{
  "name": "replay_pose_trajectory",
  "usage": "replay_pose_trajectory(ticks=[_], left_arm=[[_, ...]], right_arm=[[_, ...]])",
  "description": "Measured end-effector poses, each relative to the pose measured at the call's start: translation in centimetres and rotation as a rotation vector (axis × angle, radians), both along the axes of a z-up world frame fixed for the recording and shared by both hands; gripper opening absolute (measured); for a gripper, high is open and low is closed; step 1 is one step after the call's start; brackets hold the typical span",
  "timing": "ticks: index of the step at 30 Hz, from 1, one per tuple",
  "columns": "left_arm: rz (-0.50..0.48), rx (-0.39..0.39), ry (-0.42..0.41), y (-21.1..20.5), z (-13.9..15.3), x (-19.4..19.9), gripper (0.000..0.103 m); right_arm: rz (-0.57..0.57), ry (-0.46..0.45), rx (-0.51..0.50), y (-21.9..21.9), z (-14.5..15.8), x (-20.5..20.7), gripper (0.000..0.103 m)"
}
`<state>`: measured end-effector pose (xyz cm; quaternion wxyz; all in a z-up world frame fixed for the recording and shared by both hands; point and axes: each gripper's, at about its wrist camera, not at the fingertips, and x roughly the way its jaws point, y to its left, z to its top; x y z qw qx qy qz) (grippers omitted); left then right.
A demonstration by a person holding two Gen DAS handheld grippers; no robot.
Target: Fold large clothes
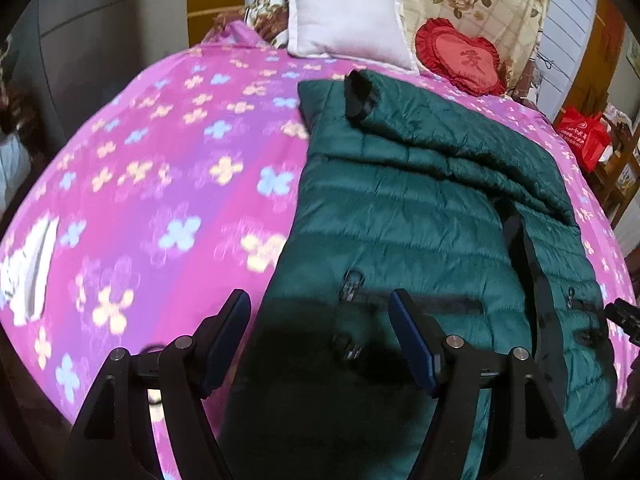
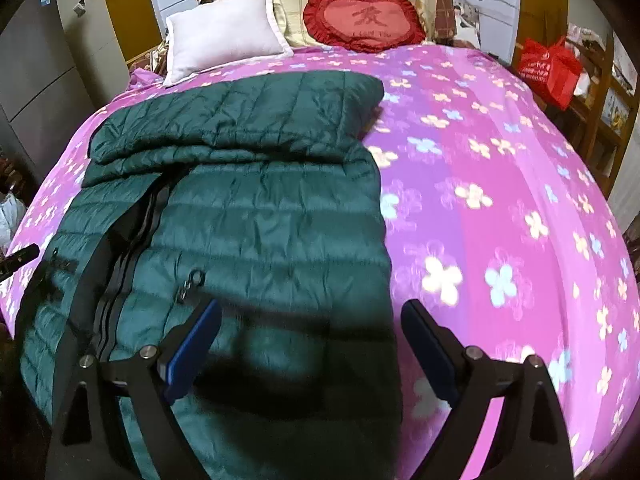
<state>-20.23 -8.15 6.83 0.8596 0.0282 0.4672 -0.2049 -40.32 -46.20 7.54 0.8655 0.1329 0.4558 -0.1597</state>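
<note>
Two grippers, left gripper [image 1: 320, 308] and right gripper [image 2: 312, 320], hang with jaws apart, holding nothing, at lower frame over a dark green quilted puffer jacket [image 1: 400, 208] on the pink flowered bedsheet [image 1: 160, 160].

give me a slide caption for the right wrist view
Open right gripper above a green quilted jacket on a pink floral bedspread.

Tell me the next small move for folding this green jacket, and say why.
Probably lower both open hand-held grippers onto the near hem of the jacket. The left hand-held gripper and the right hand-held gripper each hover over a side edge, holding nothing, and the sleeves already lie folded across the top.
</note>
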Motion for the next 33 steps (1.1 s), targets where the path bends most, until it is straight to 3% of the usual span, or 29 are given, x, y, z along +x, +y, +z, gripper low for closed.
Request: replay_pose_trajectory(ticks=[19,33], left_arm=[[0.003,0.023,0.08,4.5,-1.8,-4.2,0.053],[0.01,0.011,0.114,6.1,-2.5,-5.7,0.053]], right_arm=[[0.03,0.054,0.067,1.1,-2.0,-6.5,0.094],[0.069,0.06,0.156,2.1,-3.1,-8.8,0.094]])
